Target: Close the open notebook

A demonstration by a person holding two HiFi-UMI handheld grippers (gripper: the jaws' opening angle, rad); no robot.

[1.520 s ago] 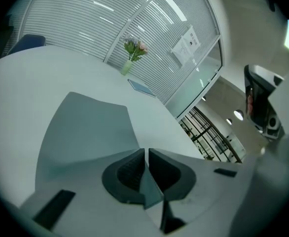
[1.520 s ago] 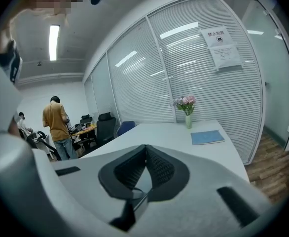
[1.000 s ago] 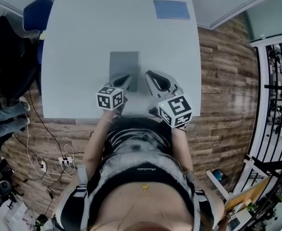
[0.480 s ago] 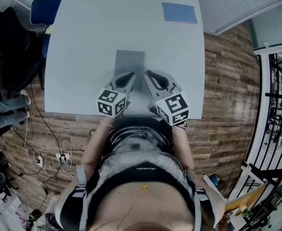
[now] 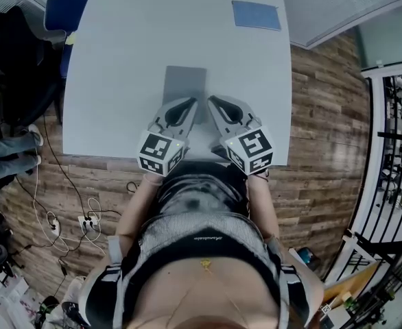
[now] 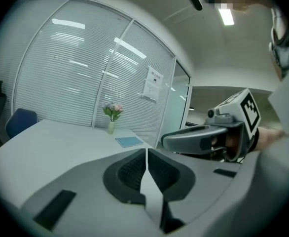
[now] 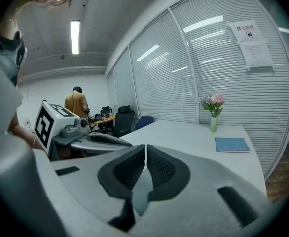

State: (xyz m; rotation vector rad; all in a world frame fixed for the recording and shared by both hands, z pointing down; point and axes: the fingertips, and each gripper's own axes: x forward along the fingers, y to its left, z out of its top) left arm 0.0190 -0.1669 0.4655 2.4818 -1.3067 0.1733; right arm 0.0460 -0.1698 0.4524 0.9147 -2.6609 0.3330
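Observation:
A grey notebook (image 5: 184, 82) lies shut and flat in the middle of the white table (image 5: 112, 81); its near end is hidden behind my grippers. My left gripper (image 5: 190, 103) hovers over its near left corner, shut, with nothing between the pads (image 6: 146, 150). Right beside it, my right gripper (image 5: 213, 102) is also shut and empty, its pads (image 7: 145, 146) meeting. Each gripper shows in the other's view: the right one (image 6: 203, 137) and the left one (image 7: 88, 138). Neither touches the notebook.
A blue notebook (image 5: 256, 15) lies shut at the table's far right (image 7: 232, 144). A vase of flowers (image 6: 112, 118) stands at the far edge. A blue chair (image 5: 64, 9) sits at the far left corner. Cables (image 5: 84, 218) trail on the wooden floor. A person (image 7: 77, 105) stands far off.
My left gripper has risen off the table towards the head camera and rolled a little. The right gripper has stayed where it was. The grey notebook has not moved.

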